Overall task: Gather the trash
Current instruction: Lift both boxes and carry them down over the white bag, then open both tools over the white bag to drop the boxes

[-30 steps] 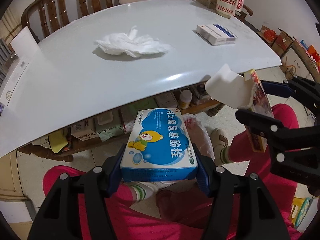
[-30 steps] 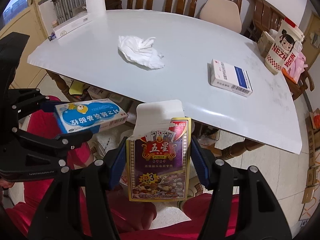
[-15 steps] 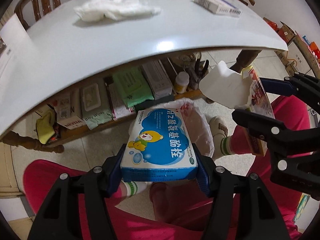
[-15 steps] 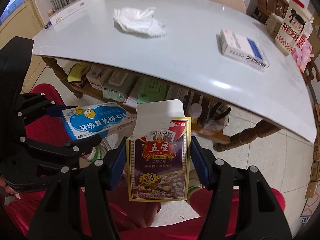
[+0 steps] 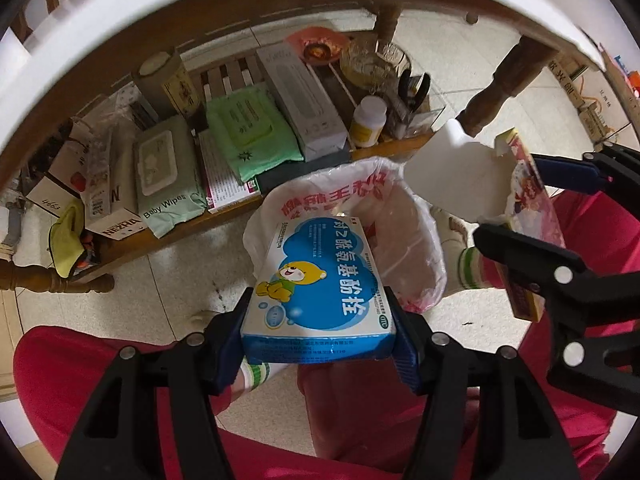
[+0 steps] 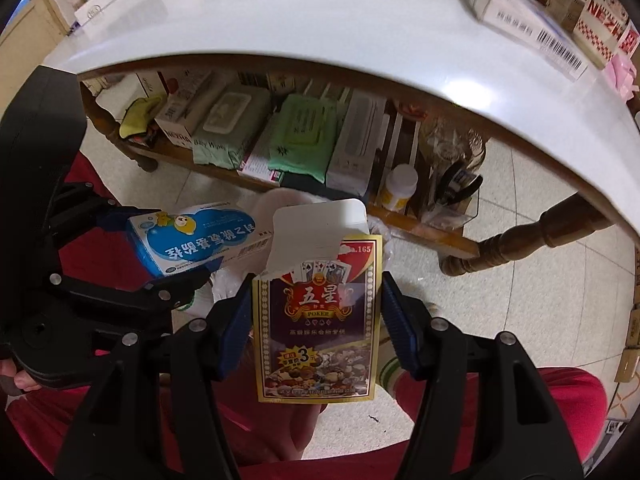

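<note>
Under-table floor, bag (image 5: pixel 404 236), two gripped boxes

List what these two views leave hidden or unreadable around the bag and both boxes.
- Bag inside: left view, the blue box covers part of the mouth; contents unclear through the plastic.
- Bag, right view: almost all behind the poker box and its white flap.
- Poker box, left view: seen edge-on, partly behind the right gripper.
- White box on the table: blurred, text unreadable.
- Left gripper: box underside hidden.

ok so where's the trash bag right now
In the left wrist view the trash bag sits open on the floor, centre frame, just beyond the blue medicine box.
</note>
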Demonstrator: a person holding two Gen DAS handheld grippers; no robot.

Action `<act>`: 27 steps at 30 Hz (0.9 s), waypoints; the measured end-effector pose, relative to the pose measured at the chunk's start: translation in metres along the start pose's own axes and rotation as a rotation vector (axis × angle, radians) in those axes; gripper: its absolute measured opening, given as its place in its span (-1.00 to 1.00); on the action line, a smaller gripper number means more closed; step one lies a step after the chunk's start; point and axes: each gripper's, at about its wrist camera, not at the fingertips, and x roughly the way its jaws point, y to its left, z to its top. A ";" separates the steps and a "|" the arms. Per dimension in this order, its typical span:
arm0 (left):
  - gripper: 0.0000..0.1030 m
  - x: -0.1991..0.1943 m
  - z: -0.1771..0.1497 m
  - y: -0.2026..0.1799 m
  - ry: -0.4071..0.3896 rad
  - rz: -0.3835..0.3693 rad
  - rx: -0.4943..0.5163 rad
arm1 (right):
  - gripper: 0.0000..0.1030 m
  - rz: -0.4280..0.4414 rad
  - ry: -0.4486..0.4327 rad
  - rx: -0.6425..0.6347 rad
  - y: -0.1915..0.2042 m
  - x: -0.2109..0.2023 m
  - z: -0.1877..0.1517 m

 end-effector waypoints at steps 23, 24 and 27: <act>0.16 0.118 0.017 0.025 0.245 -0.074 -0.096 | 0.16 0.067 0.237 0.104 -0.016 0.126 -0.012; 0.16 0.120 0.018 0.025 0.250 -0.066 -0.094 | 0.16 0.074 0.240 0.109 -0.016 0.129 -0.011; 0.17 0.123 0.021 0.027 0.252 -0.050 -0.099 | 0.18 0.094 0.252 0.126 -0.020 0.137 -0.010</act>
